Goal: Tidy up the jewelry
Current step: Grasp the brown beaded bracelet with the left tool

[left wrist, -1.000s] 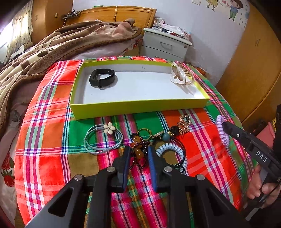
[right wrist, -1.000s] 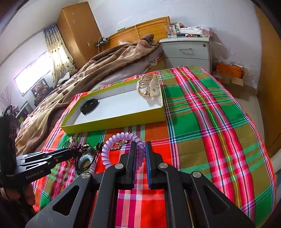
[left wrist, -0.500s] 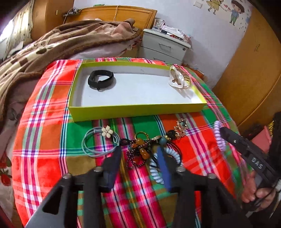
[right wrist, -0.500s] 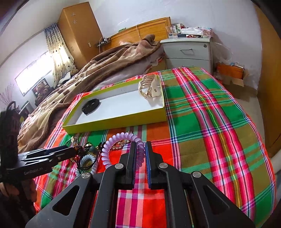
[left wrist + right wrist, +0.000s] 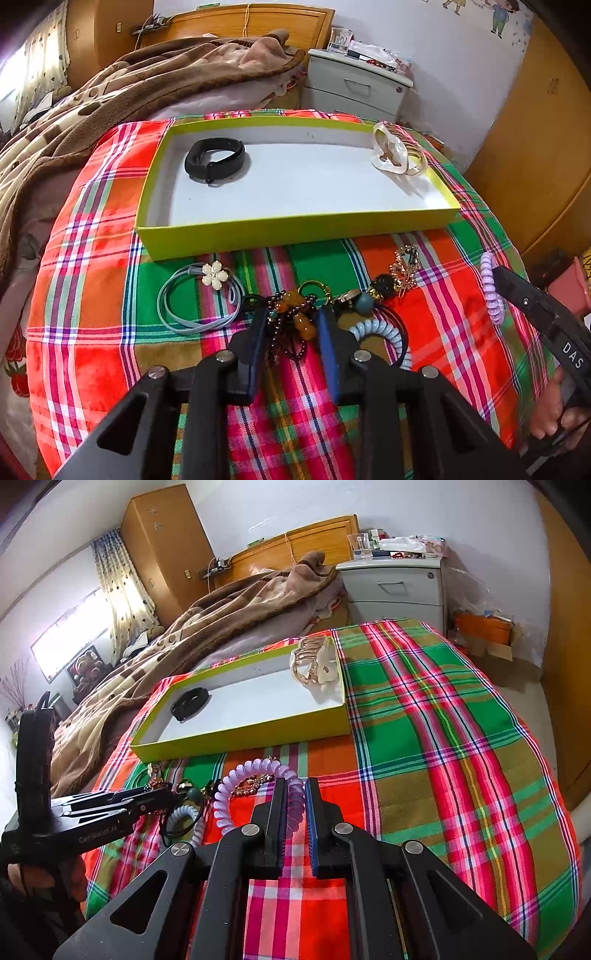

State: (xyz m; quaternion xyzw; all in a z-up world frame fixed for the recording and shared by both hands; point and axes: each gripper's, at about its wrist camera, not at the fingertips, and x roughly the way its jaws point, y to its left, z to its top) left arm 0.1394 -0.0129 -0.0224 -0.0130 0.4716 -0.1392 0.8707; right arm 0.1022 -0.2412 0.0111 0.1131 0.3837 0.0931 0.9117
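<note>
Straddling the dark beaded bracelet (image 5: 291, 325) on the plaid cloth (image 5: 92, 295), the left tongs (image 5: 293, 347) stand open (fingers either side). The right tongs (image 5: 293, 812) are clamped on the lilac coil hair tie (image 5: 236, 786), near the yellow-green tray (image 5: 295, 232).

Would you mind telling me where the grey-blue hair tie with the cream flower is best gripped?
Probably on the hair tie's near strands, away from the flower. It lies flat on the tablecloth, loops free at its left; come from above, one finger inside the loop, one outside. The bead cluster crowds its right side.
</note>
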